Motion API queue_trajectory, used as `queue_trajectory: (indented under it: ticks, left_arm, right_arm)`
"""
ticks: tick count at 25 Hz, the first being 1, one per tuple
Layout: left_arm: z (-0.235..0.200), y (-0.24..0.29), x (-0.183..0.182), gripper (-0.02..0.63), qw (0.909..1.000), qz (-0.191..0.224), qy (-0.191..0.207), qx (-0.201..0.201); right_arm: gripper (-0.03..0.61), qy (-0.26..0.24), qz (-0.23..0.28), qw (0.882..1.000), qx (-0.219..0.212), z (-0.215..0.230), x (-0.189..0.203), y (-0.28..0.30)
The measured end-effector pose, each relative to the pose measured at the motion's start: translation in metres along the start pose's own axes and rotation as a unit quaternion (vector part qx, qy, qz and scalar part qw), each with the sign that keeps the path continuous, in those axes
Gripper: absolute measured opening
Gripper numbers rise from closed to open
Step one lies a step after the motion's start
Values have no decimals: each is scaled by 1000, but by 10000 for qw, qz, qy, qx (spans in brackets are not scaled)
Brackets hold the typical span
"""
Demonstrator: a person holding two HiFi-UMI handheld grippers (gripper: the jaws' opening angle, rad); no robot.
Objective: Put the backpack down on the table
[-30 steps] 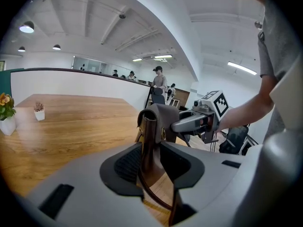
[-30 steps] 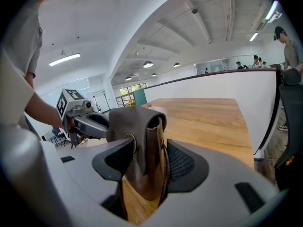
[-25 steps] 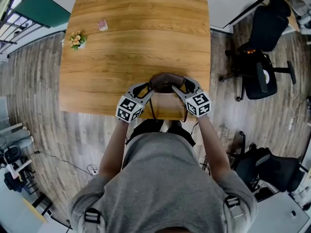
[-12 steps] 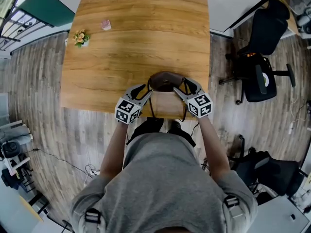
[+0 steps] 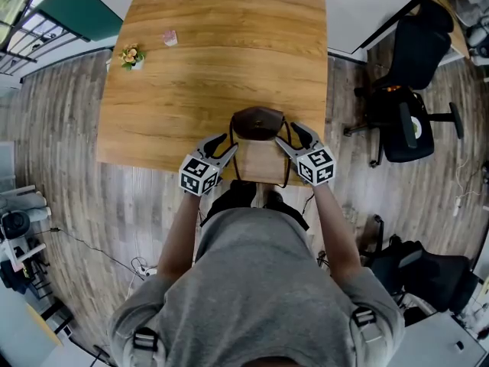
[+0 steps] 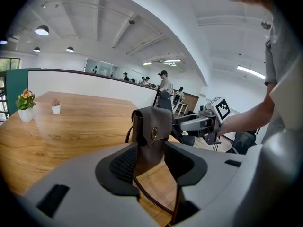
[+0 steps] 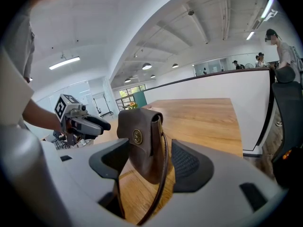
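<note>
No brand or wording can be read. The brown leather backpack (image 5: 258, 125) carries a round brass-coloured emblem (image 6: 154, 133) on its flap, but its print is too small to make out. Each gripper bears a cube of black-and-white square markers (image 5: 200, 176).

The person, in a grey shirt (image 5: 260, 281), reaches both forearms forward. The two grippers tilt downward and converge on the backpack from either side. The left gripper (image 6: 151, 157) has just been opening its jaws, and they stand apart with the backpack seen in the gap and the pads clear of the leather. The right gripper (image 7: 144, 162) has also just been opening. Its jaws are spread, the bag sits between them unpressed, and a dark strap (image 7: 163, 174) loops down through the gap.

The backpack stands upright on the wooden table (image 5: 214, 44), close to the edge nearest the person.

Well apart from it, near the far left corner, are a small pot of flowers (image 5: 131, 56) and a smaller pale pot (image 5: 170, 37). The floor (image 5: 53, 151) is grey wood plank, and a black office chair (image 5: 409, 121) stands to the right. Beyond a low white partition (image 6: 94, 84), people stand under a white ceiling with round lamps.
</note>
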State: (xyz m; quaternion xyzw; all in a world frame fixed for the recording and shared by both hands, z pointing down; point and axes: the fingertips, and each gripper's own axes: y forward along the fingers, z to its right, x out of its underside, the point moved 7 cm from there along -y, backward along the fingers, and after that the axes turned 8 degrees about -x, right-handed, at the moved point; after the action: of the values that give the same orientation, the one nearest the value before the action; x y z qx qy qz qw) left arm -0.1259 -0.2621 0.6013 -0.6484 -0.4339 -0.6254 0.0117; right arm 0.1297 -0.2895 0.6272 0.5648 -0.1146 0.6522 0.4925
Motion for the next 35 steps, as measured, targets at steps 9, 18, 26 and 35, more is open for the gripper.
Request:
queue_trajectory:
  ticks: [9, 18, 26, 35]
  left_arm:
    - [31, -8, -2, 173, 9999, 85, 20, -56]
    - [60, -25, 0, 168, 9991, 336, -158, -195]
    - [97, -43, 13, 35, 9989, 424, -144, -158]
    - [123, -53, 25, 23, 9984, 453, -217, -261]
  right_arm:
    - [278, -55, 102, 9999, -119, -9, 6, -27]
    - [107, -337, 275, 9987, -281, -23, 9, -60]
    - [8, -517, 207, 9977, -376, -37, 19, -85]
    - [6, -1389, -219, 9887, -523, -60, 29, -97]
